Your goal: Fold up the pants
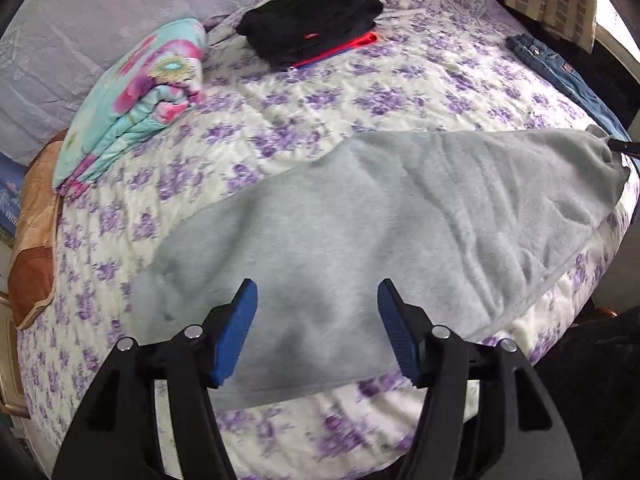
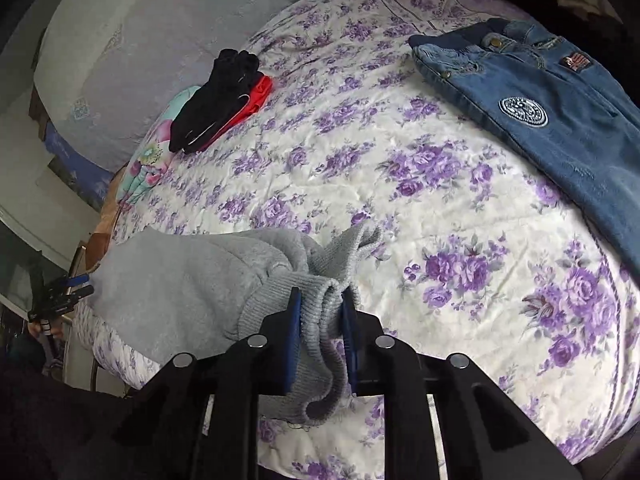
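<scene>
- Bedding forms the work surface: one white quilted bedspread with purple flower print (image 1: 360, 92), puckered and soft, covering a bed.
- At 12 o'clock in the left wrist view lies one stack of folded black garments with a red layer beneath (image 1: 312, 16); nothing lies between it and the task item.
- At 10 o'clock in the same view sits one folded turquoise blanket with pink flowers (image 1: 132, 100), thick and layered, beside one brown cushion (image 1: 34, 248) at the bed edge.
- One pair of blue denim jeans with a round white patch (image 2: 540, 100) lies flat at 2 o'clock in the right wrist view, well apart from the grippers.
- One pale lilac patterned wall panel (image 1: 100, 12) rises behind the bed.
- Task item: one pair of grey fleece sweatpants (image 1: 340, 232), fuzzy, stretched across the near edge of the bed from 7 o'clock to 3 o'clock in the left wrist view.
- Ribbed knit cuff of the sweatpants (image 2: 320, 320) is bunched between the blue pads of the right gripper (image 2: 320, 308), which is clamped on it.
- Left gripper (image 1: 316, 292) hangs over the grey fabric with its two blue-padded fingers spread wide, gripping nothing.
</scene>
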Action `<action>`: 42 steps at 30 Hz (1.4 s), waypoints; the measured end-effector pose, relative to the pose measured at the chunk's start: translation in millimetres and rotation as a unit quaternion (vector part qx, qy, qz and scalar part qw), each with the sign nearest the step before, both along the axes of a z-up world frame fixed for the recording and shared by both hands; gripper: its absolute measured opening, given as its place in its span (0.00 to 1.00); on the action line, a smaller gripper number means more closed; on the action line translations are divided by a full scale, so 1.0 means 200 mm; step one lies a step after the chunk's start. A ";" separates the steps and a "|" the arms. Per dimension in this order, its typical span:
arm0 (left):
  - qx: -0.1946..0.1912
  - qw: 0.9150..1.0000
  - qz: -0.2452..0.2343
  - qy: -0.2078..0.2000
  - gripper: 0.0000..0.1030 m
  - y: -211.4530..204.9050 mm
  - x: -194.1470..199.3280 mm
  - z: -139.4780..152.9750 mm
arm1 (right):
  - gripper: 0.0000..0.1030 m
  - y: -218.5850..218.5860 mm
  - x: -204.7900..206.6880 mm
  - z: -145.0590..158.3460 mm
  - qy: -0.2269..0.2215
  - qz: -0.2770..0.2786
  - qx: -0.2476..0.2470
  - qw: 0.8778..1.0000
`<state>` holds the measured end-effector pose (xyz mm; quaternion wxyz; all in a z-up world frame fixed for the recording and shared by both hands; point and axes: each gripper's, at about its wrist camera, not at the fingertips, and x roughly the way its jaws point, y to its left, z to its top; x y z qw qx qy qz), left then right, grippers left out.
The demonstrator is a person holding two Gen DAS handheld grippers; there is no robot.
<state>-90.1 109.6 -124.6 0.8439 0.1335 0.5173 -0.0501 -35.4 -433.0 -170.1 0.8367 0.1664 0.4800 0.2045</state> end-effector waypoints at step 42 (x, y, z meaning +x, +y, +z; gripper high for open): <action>-0.025 0.998 -0.006 0.050 0.59 -0.39 0.06 -0.22 | 0.04 -0.02 0.07 0.26 -0.034 0.096 -0.071 0.992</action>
